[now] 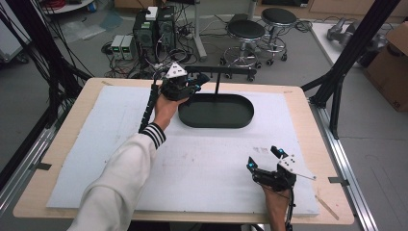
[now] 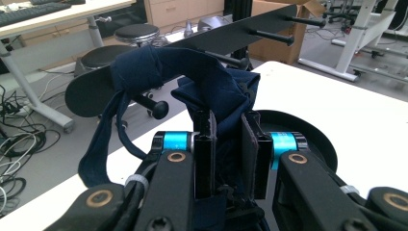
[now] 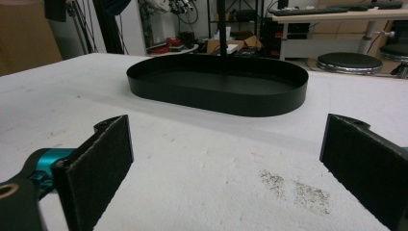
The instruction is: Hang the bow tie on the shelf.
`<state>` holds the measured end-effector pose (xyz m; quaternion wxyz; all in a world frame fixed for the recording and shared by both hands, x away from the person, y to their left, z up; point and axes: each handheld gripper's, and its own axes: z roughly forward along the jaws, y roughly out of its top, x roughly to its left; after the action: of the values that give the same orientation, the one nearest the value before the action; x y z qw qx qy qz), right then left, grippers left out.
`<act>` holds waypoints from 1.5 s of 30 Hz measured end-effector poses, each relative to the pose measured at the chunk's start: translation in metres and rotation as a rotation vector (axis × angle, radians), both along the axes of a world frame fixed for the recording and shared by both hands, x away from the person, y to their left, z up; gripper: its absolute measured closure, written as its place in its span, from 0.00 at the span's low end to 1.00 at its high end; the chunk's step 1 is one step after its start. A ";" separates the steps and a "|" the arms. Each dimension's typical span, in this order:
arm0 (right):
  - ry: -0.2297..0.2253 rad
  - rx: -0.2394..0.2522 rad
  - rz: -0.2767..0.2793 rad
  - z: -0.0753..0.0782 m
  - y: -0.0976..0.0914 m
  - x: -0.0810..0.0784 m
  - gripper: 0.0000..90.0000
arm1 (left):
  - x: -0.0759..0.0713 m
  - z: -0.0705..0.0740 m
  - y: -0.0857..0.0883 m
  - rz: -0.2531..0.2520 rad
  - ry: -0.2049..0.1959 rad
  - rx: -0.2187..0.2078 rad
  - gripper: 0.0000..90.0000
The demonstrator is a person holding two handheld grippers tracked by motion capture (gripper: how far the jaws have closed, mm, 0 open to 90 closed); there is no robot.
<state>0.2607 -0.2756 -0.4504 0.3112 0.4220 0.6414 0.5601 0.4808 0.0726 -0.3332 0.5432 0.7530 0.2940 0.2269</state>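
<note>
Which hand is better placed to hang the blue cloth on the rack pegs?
Left. The left hand-held gripper is shut on the navy cloth right at the rack's pegs; the right hand-held gripper sits open near the table's front.

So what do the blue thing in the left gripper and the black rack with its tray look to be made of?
The blue item looks like soft woven cloth, matte navy: it folds, creases and trails a thin strap. The rack with its pegs and the oval tray look like thin sheet metal with a matte black coat, judging by the crisp, thin edges; plastic cannot be ruled out.
</note>
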 end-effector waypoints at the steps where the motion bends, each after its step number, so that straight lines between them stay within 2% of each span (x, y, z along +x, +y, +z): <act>1: 0.000 -0.001 0.000 0.000 0.000 0.000 0.04 | 0.001 -0.001 0.000 -0.002 0.004 -0.003 0.86; 3: 0.000 -0.001 0.001 0.000 0.000 0.000 0.04 | 0.004 -0.003 0.001 -0.002 0.003 -0.002 0.86; 5: -0.005 -0.003 0.000 0.000 0.000 -0.001 0.04 | 0.008 -0.007 0.001 0.003 0.015 -0.024 0.86; 15: -0.002 -0.002 -0.004 0.000 -0.001 0.000 0.04 | 0.015 -0.018 0.002 -0.002 0.053 -0.021 0.86; 25: -0.005 0.001 -0.005 0.000 -0.001 0.000 0.04 | 0.019 -0.026 0.003 -0.009 0.072 -0.029 0.85; 27: -0.004 0.001 -0.006 0.000 -0.001 0.000 0.04 | 0.019 -0.028 0.004 -0.019 0.089 -0.026 0.84; 34: 0.001 0.002 -0.005 0.000 -0.001 0.000 0.04 | 0.020 -0.031 0.007 -0.025 0.091 -0.042 0.79; 37: 0.005 0.010 -0.004 0.000 -0.001 0.000 0.04 | 0.020 -0.030 0.009 -0.023 0.088 -0.046 0.71; 39: 0.002 0.014 -0.002 0.000 -0.002 0.000 0.04 | 0.021 -0.030 0.011 -0.033 0.099 -0.064 0.67; 45: 0.008 0.025 -0.002 0.000 -0.003 0.000 0.04 | 0.019 -0.027 0.014 -0.034 0.107 -0.108 0.45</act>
<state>0.2610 -0.2783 -0.4506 0.3041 0.4288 0.6350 0.5660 0.5003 0.0868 -0.3600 0.5703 0.7384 0.3219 0.1609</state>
